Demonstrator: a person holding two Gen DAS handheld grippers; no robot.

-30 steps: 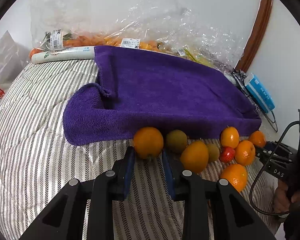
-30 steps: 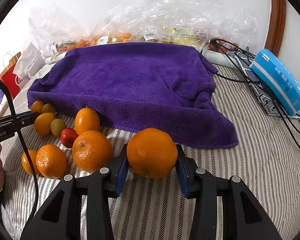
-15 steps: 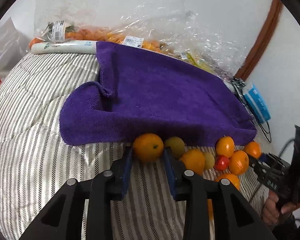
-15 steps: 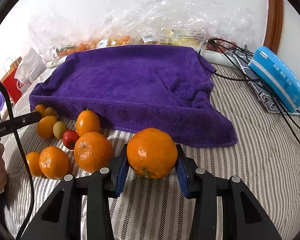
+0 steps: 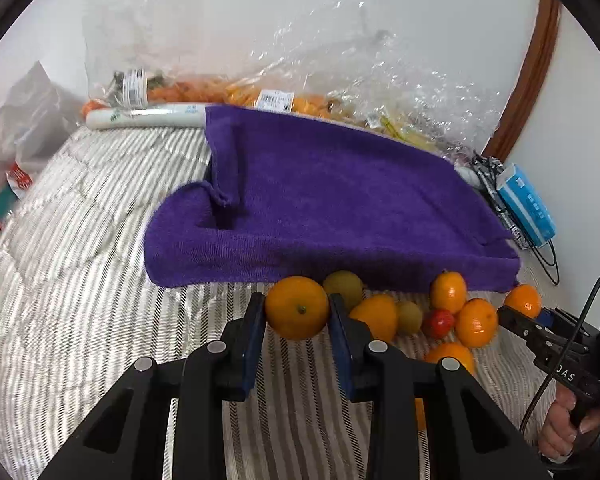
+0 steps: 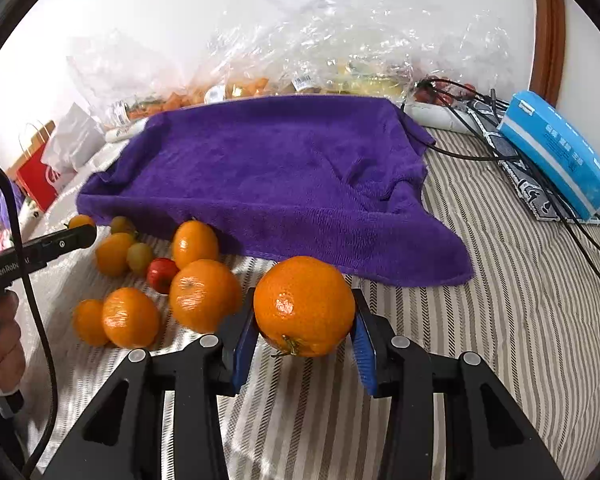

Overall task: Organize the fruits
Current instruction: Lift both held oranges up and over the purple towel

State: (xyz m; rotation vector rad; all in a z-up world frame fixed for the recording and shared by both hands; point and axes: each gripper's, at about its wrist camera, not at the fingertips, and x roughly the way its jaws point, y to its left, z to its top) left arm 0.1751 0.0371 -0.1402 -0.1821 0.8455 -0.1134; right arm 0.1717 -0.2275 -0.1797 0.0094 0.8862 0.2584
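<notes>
Left gripper point(image 5: 298, 312): jaws closed part-way on a small orange point(image 5: 297, 307), blue pads touching both its sides. Right gripper point(image 6: 303, 322): jaws set wider, clamped on a large orange point(image 6: 304, 306), stem end facing down.

Both held fruits sit just in front of the near hem of the purple towel point(image 6: 276, 176). The loose fruit cluster point(image 6: 156, 276) lies between the two grippers, along that hem. Striped bedding point(image 6: 500, 280) is open to the right of the large orange, up to the cables and blue box point(image 6: 556, 152). Plastic bags point(image 5: 300, 80) line the wall behind the towel.
</notes>
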